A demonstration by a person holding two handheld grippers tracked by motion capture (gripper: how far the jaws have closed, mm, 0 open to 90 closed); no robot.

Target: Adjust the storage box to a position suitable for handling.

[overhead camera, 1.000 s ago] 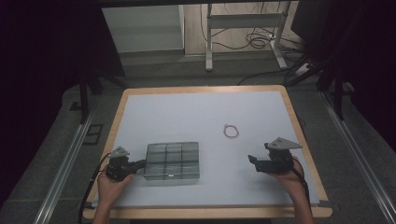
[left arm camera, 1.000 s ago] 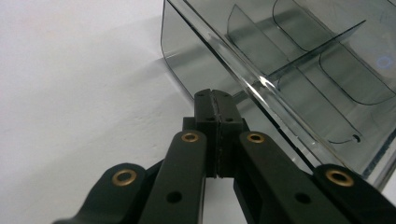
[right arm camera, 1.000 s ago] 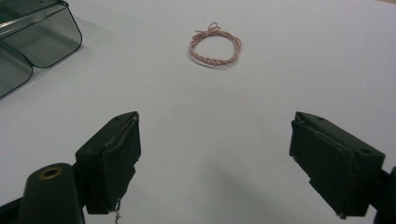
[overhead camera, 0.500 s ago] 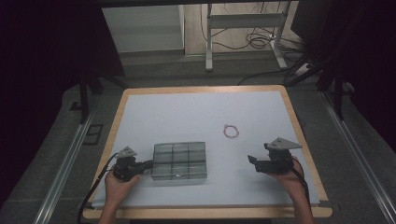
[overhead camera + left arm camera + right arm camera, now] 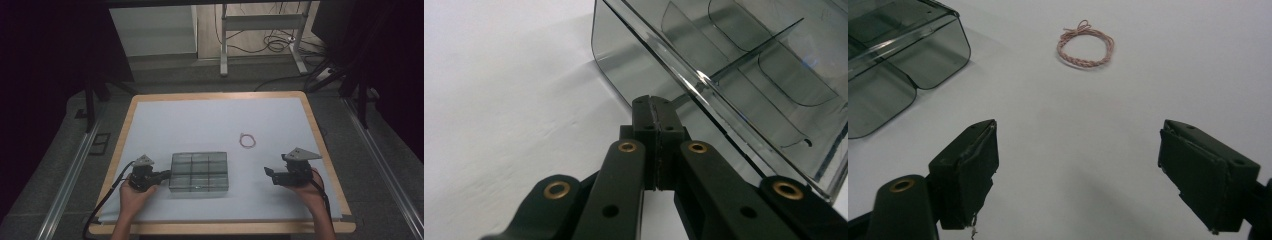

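The divided box [image 5: 199, 171] is seen at lower centre, with the clenched left gripper [image 5: 163, 174] pressed against its left wall, nothing grasped. The right gripper [image 5: 268, 172] is held released at lower right. The box could be skewed if pushed off-centre.

smoky grey clear box [image 5: 199, 171], pink twisted cord ring [image 5: 247, 140] (white tabletop [image 5: 210, 120]).
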